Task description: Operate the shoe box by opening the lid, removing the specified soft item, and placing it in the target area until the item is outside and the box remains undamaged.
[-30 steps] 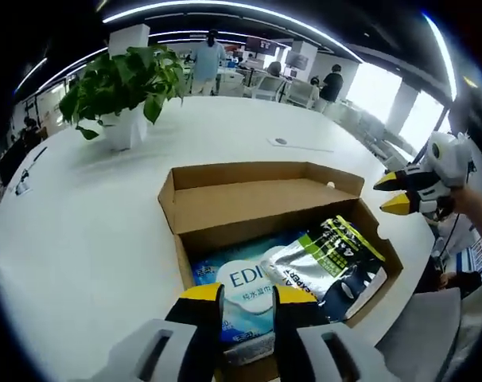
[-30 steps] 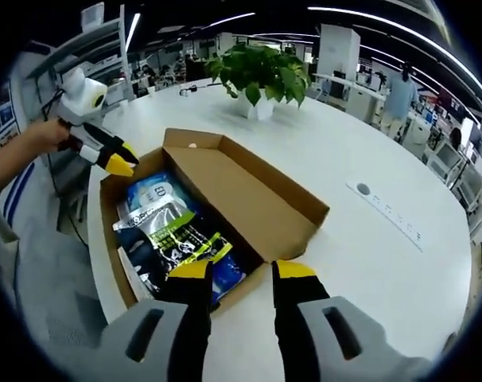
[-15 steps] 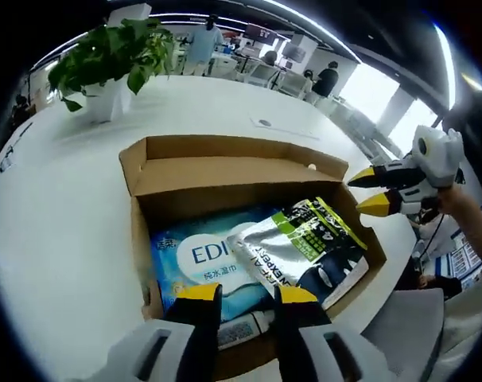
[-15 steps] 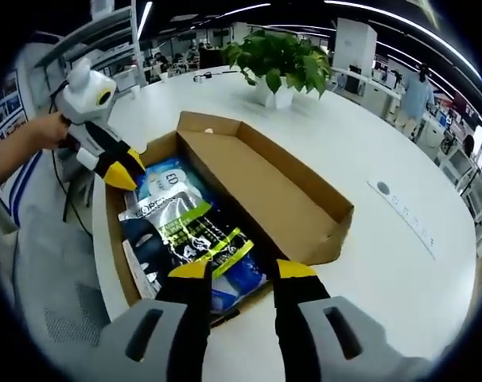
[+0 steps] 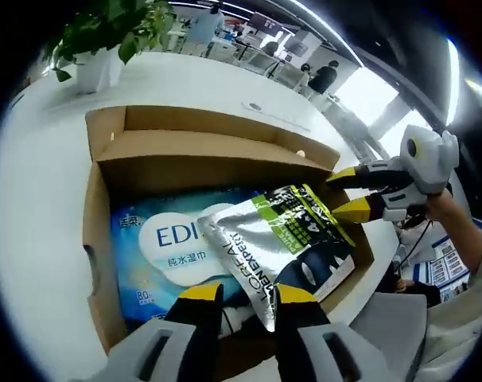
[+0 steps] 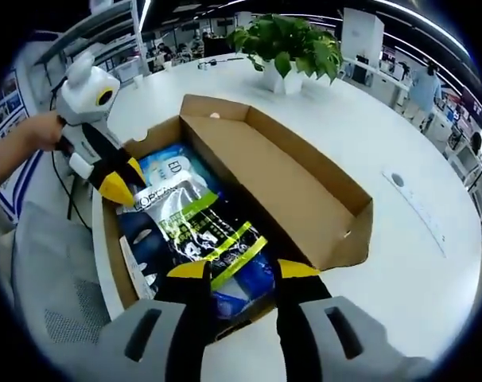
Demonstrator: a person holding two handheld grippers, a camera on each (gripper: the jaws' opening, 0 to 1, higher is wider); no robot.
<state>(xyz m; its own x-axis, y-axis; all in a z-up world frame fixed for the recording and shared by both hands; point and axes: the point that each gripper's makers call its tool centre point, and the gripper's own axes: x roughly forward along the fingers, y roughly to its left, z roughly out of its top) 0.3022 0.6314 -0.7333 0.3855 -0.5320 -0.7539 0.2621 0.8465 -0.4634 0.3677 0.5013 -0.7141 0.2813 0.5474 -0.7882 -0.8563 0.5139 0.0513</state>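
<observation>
Closed in on open shoe box (image 5: 106,167): left gripper (image 5: 238,294) over silver pouch (image 5: 281,243), right gripper (image 6: 242,272) at 3 o'clock; fingers apart.

white round table (image 6: 360,151) | potted plant (image 6: 293,44) | ceiling light strips (image 5: 320,24) | bright windows (image 5: 368,87)

The silver pouch (image 5: 285,243) covers the blue wet-wipe pack's (image 5: 165,251) right side; small print on both is unreadable
</observation>
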